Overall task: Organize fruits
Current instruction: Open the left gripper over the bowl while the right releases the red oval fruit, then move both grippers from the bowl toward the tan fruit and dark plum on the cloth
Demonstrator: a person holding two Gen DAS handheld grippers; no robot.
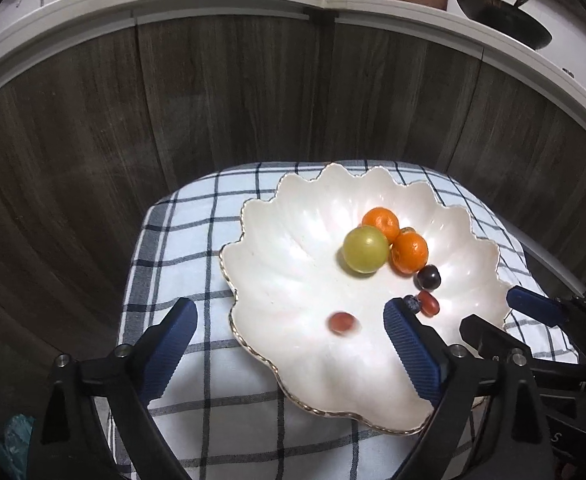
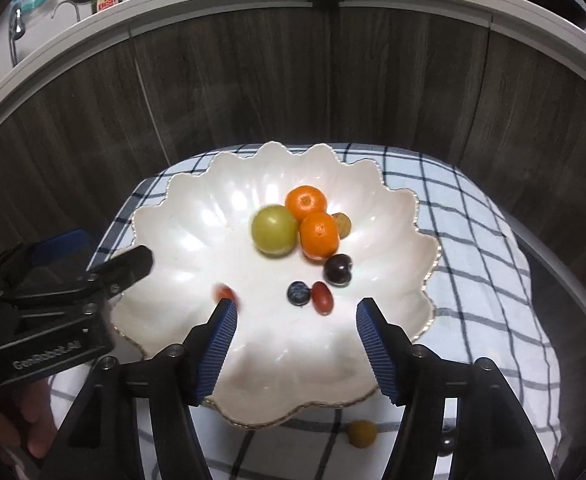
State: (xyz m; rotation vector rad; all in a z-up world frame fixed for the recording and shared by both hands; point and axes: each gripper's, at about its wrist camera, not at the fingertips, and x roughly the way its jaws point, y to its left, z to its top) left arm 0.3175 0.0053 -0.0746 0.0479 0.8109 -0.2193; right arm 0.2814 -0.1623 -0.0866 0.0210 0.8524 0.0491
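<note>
A scalloped white plate (image 1: 293,288) (image 2: 197,248) with a gilt rim sits on a checked cloth (image 1: 185,240) (image 2: 473,240) that covers the bench, toward the bench's far edge, in front of dark wood panels (image 1: 233,92).

On the plate, right of its middle, lie a green fruit (image 1: 365,249) (image 2: 274,230), two oranges touching it, the far orange (image 1: 381,223) (image 2: 306,202) and the near orange (image 1: 410,252) (image 2: 319,235), and a dark plum (image 1: 428,277) (image 2: 338,269) just in front of the near orange. A small brown fruit (image 2: 341,225) shows behind the near orange in the right wrist view. Nearer the front of the plate a blueberry (image 1: 411,303) (image 2: 298,293) and a red oval fruit (image 1: 429,303) (image 2: 322,298) lie side by side, touching or nearly so. A blurred small red fruit (image 1: 343,323) (image 2: 225,293) lies apart from them, left of the blueberry.

The left tool (image 1: 289,352) is wide open and holds nothing; its left finger is over the cloth beside the plate's left rim, its right finger over the plate, with the blurred red fruit between them. The blueberry sits at the tip of its right finger.

The right tool (image 2: 297,344) is also open and empty, both fingers over the front of the plate; the blueberry and red oval fruit lie just beyond the gap, and the blurred red fruit is at its left fingertip.

A yellowish fruit (image 2: 362,433) lies on the cloth near the bench's front edge, off the plate.
</note>
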